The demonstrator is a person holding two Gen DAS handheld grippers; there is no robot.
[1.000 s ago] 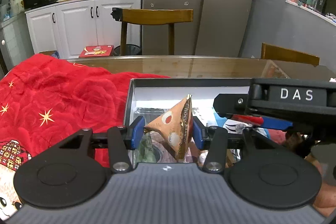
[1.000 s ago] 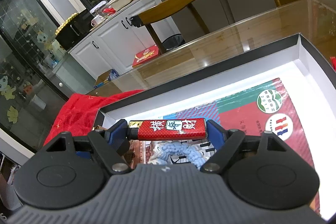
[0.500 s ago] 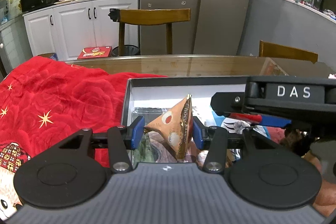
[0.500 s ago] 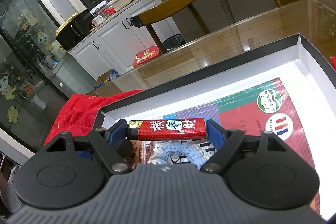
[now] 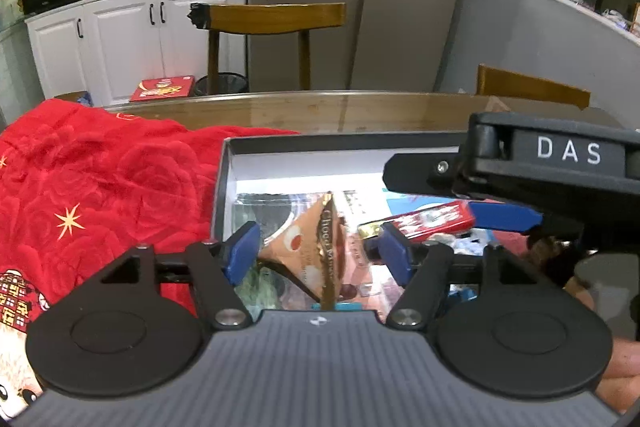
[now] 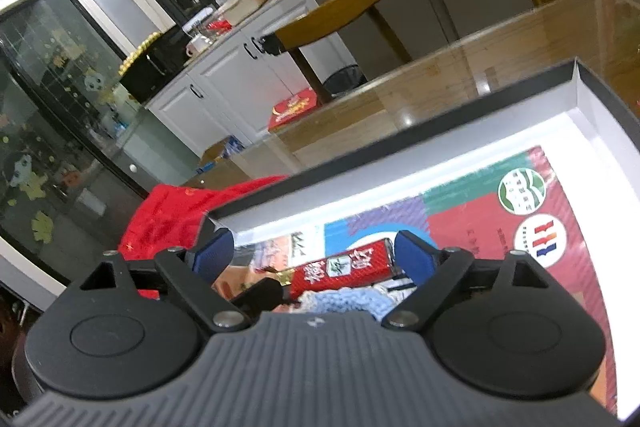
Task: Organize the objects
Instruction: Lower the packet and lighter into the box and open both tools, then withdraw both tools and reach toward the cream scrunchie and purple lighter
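Over the open box (image 5: 222,183) on the glass-topped table (image 5: 360,111), both grippers were held tilted downward, side by side. The left gripper (image 5: 320,253) was seen with its blue fingers (image 5: 244,253) spread apart, and its jaws had just been opening. The triangular snack packet (image 5: 316,247) stood between them with clear gaps on both sides, so nothing was gripped; half a second earlier the pads had been pressed against it. The packet was resting inside the box, near its left wall.

The right gripper (image 6: 310,255) was likewise found wide, and its jaws had just been opening. The red lighter (image 6: 340,269), earlier clamped level between the pads, was now tilted and released, lying over a blue knitted piece (image 6: 344,301) and a printed red sheet (image 6: 560,267) within the box. From the left wrist view the same lighter (image 5: 432,221) was seen under the right gripper's black body (image 5: 552,163).

One packet, one lighter, one box and two grippers were counted. A red blanket (image 5: 100,187) was spread beside the box, and two wooden chairs (image 5: 272,17) were placed behind the table.
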